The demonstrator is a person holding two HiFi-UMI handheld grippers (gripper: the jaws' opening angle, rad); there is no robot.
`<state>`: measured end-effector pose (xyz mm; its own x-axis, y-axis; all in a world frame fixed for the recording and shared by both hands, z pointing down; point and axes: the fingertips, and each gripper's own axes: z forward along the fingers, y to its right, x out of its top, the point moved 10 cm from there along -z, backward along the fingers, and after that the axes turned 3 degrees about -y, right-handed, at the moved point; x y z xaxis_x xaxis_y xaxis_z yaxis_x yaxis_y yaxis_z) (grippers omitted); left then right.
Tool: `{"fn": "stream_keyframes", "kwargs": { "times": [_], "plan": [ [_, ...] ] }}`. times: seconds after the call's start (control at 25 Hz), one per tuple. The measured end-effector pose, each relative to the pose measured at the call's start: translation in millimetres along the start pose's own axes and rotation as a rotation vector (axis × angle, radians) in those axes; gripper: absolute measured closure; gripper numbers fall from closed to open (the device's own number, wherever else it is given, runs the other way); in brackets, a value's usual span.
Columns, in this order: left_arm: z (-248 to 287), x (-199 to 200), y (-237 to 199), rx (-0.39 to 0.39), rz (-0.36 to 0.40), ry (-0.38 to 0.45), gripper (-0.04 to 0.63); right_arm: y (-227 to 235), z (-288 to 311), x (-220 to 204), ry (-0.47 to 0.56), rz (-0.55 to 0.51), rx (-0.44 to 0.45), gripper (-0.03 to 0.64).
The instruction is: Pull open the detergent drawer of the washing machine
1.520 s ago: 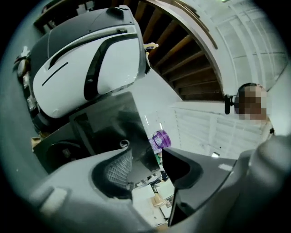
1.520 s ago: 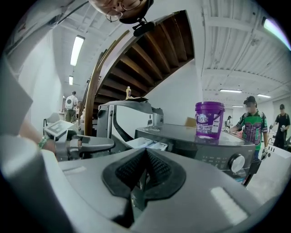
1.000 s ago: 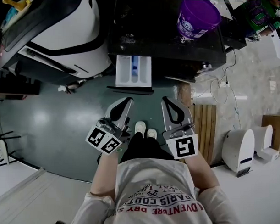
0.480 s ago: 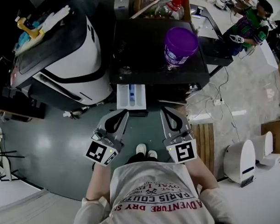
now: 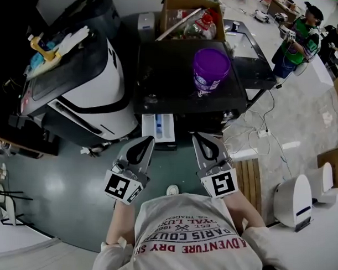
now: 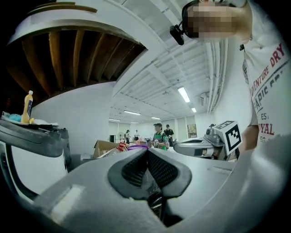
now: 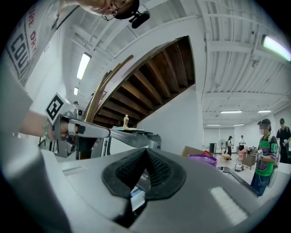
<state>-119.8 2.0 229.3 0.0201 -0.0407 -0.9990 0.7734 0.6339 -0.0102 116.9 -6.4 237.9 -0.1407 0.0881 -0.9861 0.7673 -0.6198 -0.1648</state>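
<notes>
Your left gripper (image 5: 148, 141) has its jaws pressed fully together on nothing, and your right gripper (image 5: 198, 137) is closed and empty too; each gripper view shows ribbed pads meeting with only background behind them. Both point level at the front of the black-topped washing machine (image 5: 160, 70). The white plastic detergent drawer with its blue inner compartment (image 5: 158, 127) sticks out of the machine's front edge, towards the left end of it. It looks pulled open, so the job appears largely done. The main risk is contact you don't intend. The left tips sit just beside the drawer's near left corner, and a forward drift could push the drawer back in or rack it sideways on its runners. Closed jaws cannot catch the drawer front either, so a further pull with them would probably slip off or scrape the plastic. If you do grip and pull harder, the drawer could come off its stop and drop to the green floor (image 5: 73, 183). A jolt to the machine could also shake the purple plastic bucket (image 5: 211, 67) standing on its top, right of the drawer's line.
</notes>
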Motion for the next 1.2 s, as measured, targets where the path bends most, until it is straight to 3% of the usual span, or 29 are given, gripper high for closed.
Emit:
{"fn": "stream_keyframes", "kwargs": {
  "times": [0.52, 1.2],
  "plan": [
    [5.3, 4.7, 3.0, 0.024, 0.0, 0.02, 0.603, 15.3, -7.5, -8.1, -0.012, 0.006, -0.011, 0.617],
    [-2.7, 3.8, 0.4, 0.051, -0.018, 0.019, 0.603, 1.7, -3.6, -0.5, 0.002, 0.037, 0.016, 0.617]
  ]
}}
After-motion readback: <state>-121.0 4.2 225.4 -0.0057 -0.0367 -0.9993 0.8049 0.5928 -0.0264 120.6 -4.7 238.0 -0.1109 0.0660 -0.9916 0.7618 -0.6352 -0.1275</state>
